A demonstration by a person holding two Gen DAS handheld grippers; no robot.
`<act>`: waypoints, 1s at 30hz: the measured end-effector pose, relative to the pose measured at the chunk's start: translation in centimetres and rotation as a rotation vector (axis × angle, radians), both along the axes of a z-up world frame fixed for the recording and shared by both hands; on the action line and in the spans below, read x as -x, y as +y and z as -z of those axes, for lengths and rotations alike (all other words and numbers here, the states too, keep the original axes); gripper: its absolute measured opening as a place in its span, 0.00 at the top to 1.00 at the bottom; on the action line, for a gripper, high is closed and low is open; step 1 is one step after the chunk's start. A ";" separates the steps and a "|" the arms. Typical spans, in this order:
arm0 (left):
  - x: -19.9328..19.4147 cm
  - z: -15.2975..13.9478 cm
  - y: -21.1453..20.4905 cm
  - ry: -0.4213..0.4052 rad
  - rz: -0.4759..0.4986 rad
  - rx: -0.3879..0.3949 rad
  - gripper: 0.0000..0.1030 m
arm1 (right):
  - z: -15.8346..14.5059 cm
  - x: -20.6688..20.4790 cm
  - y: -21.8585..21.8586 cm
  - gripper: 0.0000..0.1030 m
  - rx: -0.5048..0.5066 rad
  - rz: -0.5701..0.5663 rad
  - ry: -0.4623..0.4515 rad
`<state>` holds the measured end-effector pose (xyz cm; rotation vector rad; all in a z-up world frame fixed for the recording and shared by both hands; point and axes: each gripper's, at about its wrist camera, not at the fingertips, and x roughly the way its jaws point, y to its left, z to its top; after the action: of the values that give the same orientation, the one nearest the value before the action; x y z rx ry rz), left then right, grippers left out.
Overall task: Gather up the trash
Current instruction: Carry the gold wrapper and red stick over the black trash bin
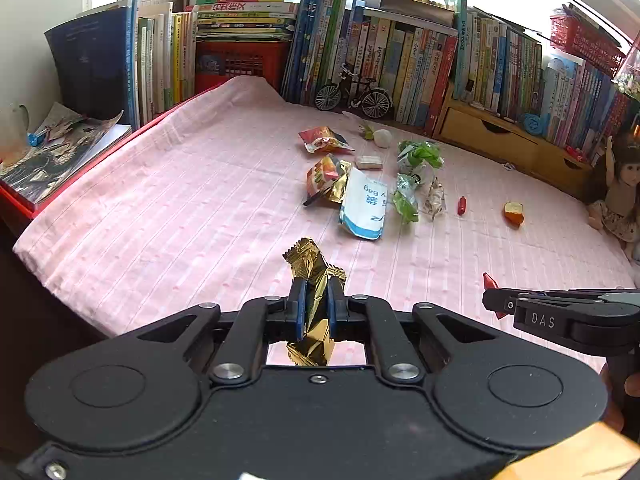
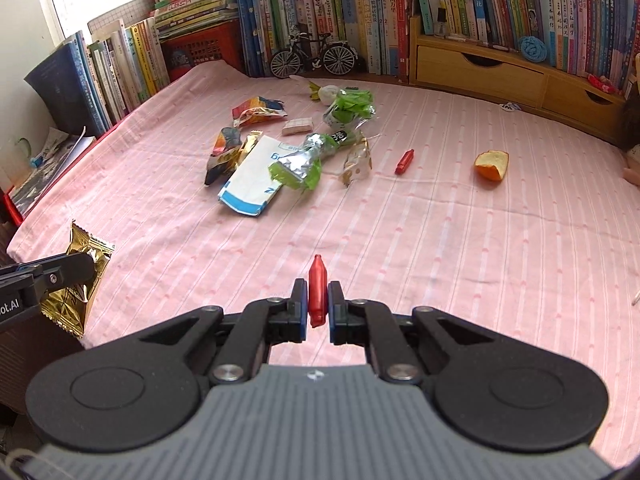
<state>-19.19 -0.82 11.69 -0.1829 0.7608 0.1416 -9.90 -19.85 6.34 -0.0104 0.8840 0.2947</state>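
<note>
My left gripper is shut on a crumpled gold foil wrapper, held above the near part of the pink cloth. My right gripper is shut on a small red wrapper. In the right wrist view the gold foil wrapper and the left gripper's fingers show at the left edge. More trash lies farther back on the cloth: a white and blue bag, green wrappers, orange snack packets, another red wrapper and an orange peel.
Rows of books line the back, with a model bicycle and a wooden drawer unit in front. A red crate stands at the back left. A doll sits at the right edge. Magazines lie left.
</note>
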 end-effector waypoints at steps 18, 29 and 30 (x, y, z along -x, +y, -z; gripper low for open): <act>12.6 4.9 6.2 0.114 -0.099 0.043 0.90 | 4.1 11.8 6.9 0.87 0.022 -0.125 0.056; 15.5 12.6 7.1 0.262 -0.123 0.097 0.90 | 10.3 14.8 8.9 0.87 0.059 -0.190 0.123; 15.6 13.5 7.1 0.278 -0.121 0.102 0.90 | 11.0 15.0 9.0 0.87 0.062 -0.196 0.131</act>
<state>-34.80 6.25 -1.78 -0.3105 1.0351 0.2468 -24.90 -10.83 -4.71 -0.1373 1.0244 0.4551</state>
